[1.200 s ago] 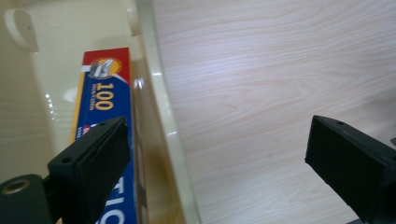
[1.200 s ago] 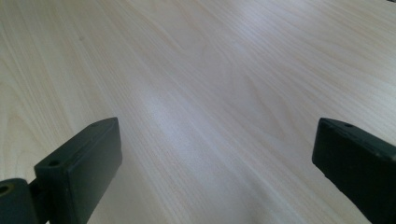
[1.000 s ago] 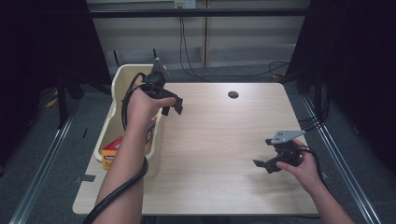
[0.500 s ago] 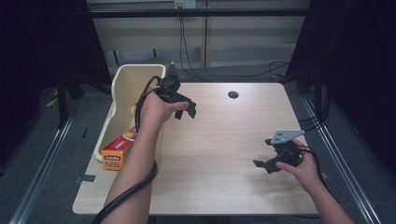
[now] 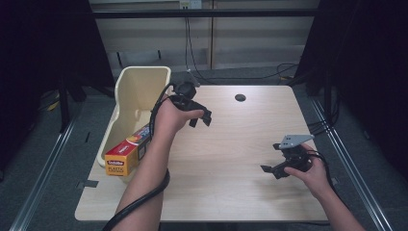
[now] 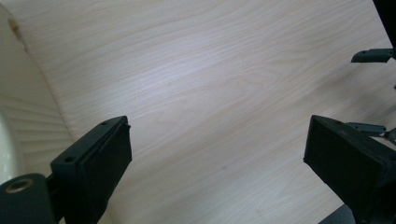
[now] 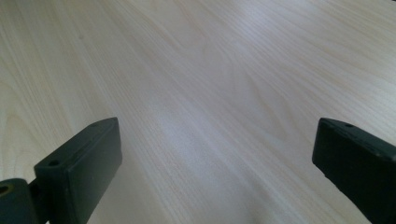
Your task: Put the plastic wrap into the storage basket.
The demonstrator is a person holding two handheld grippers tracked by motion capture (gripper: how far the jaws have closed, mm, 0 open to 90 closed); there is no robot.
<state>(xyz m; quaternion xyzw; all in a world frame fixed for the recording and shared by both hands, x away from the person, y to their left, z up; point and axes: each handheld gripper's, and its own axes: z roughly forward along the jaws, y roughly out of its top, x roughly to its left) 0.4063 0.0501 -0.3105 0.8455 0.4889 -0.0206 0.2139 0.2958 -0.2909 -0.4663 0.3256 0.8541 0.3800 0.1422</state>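
My left gripper (image 5: 200, 120) hangs over the wooden table (image 5: 231, 139) just right of the cream bin (image 5: 139, 91), open and empty. In the left gripper view its jaws stand wide apart (image 6: 219, 149) over bare wood, with the bin's wall (image 6: 18, 116) at the left. A yellow and orange box (image 5: 126, 156) lies across the bin's near end, sticking out toward the table's front left. My right gripper (image 5: 270, 172) is low over the table at the right, open with nothing in it. Bare wood lies between its jaws (image 7: 215, 149).
A round black hole (image 5: 240, 97) sits near the table's far edge. Cables trail on the floor behind the table. My right gripper's fingers (image 6: 371, 55) show at the right edge of the left gripper view.
My left gripper has swung right, from above the bin out over the table. The right gripper and the box have stayed where they were.
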